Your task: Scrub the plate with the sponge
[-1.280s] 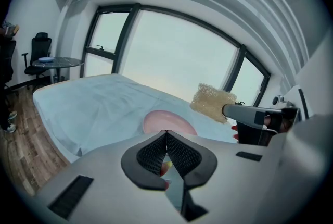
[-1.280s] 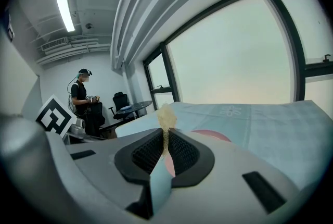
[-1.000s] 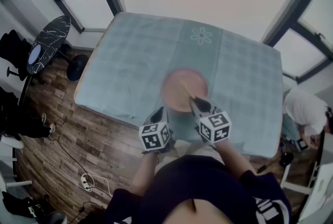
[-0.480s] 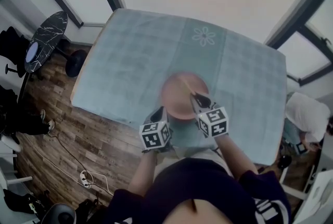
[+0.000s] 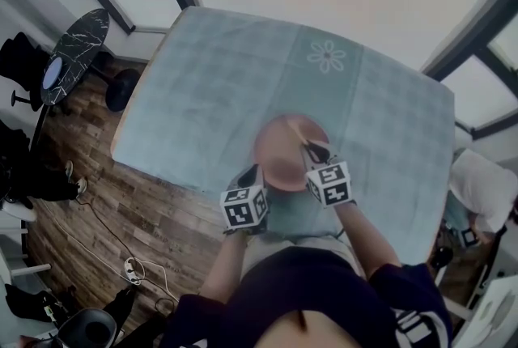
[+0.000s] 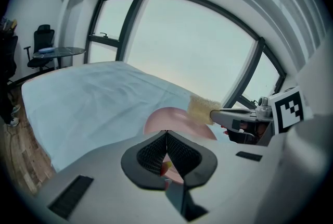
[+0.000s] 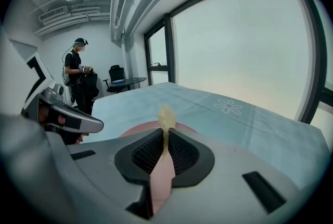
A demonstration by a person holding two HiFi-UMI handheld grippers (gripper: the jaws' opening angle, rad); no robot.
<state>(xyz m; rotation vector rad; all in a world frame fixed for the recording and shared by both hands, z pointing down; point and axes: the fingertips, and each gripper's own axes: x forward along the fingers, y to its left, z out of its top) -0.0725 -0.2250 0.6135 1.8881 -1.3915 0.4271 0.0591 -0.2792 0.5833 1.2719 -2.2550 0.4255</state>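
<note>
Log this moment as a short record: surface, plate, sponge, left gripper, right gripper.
surface: pale teal cloth covering a table
plate: pink, lying flat on the cloth, near the person
sponge: yellowish, squeezed thin, over the plate; contact unclear
left gripper: jaws closed on the plate's near rim
right gripper: jaws closed on the sponge

Plate (image 5: 283,146): round, pink, shallow. Lies flat on the cloth-covered table (image 5: 202,79), close to its near edge and about midway along it. Near rim nipped by the left gripper (image 6: 165,133).

Sponge (image 6: 200,109): pale yellow, thin, on edge. Pinched in the right gripper (image 7: 165,137), over the plate's right part; contact unclear.
</note>
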